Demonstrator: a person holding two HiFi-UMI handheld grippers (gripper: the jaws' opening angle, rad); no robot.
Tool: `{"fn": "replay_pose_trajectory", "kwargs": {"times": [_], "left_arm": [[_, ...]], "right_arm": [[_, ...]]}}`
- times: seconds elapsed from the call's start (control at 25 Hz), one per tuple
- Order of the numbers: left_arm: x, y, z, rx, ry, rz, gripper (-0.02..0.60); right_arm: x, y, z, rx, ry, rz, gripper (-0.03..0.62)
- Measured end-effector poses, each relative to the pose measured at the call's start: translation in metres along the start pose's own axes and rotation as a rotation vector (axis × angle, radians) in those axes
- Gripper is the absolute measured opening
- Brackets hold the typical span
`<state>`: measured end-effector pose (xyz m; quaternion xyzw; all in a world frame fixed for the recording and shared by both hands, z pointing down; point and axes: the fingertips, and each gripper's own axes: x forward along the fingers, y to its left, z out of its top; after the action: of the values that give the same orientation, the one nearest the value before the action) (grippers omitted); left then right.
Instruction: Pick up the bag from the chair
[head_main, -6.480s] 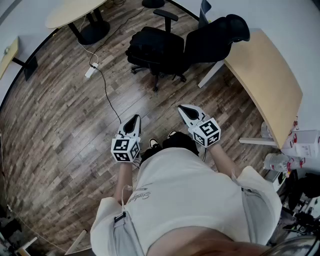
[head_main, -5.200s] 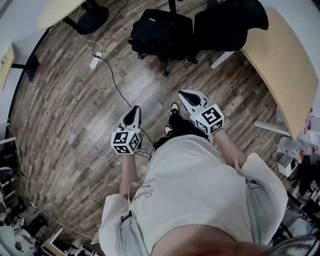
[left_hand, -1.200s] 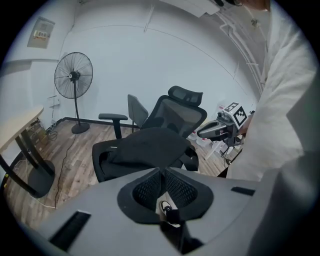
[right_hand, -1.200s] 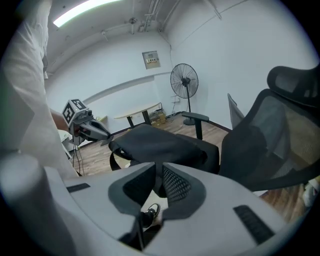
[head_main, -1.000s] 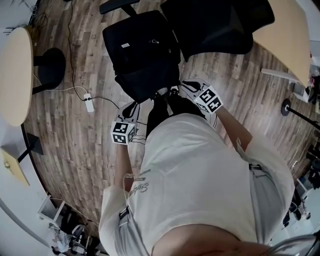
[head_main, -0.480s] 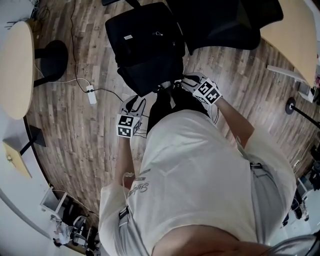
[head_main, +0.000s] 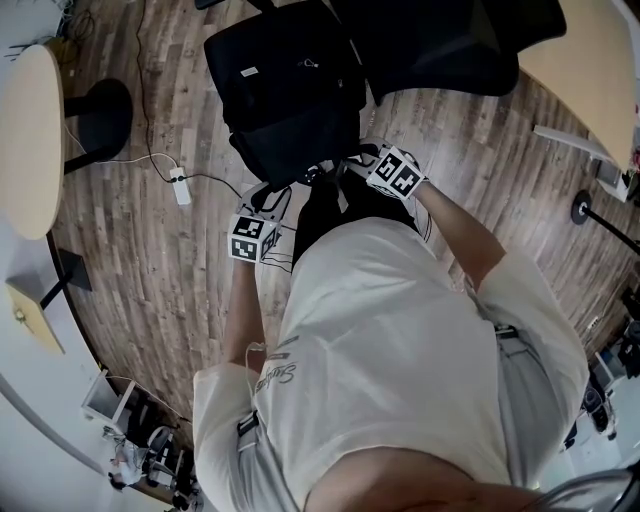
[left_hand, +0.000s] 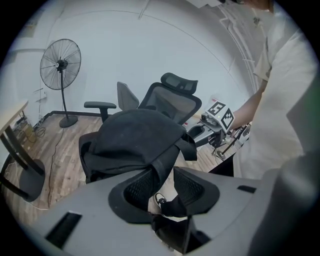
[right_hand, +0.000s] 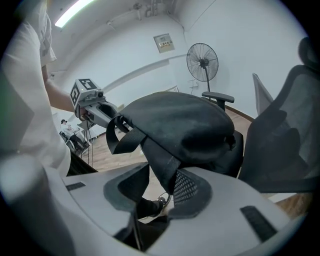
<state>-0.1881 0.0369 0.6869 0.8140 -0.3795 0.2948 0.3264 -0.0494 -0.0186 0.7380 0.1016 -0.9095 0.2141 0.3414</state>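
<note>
The black fabric bag (head_main: 285, 80) looks soft, floppy; take its straps (left_hand: 167, 155). Left gripper (left_hand: 163, 173) and right gripper (right_hand: 160, 187) fingers (right_hand: 187, 189) gape, each straddling one.

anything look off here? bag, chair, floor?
Nothing spilled or damaged. The black bag slumps over the chair's front edge, loose straps dangling between the open jaws of the left gripper and the right gripper. A corded power strip lies out on the floor.
</note>
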Motion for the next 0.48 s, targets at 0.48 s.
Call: {"fn": "replay_pose_trajectory", "kwargs": {"times": [0.48], "left_arm": [[0.024, 0.006, 0.035, -0.056, -0.019, 0.060, 0.140]], "right_arm": [[0.007, -0.010, 0.035, 0.015, -0.032, 0.173, 0.118]]}}
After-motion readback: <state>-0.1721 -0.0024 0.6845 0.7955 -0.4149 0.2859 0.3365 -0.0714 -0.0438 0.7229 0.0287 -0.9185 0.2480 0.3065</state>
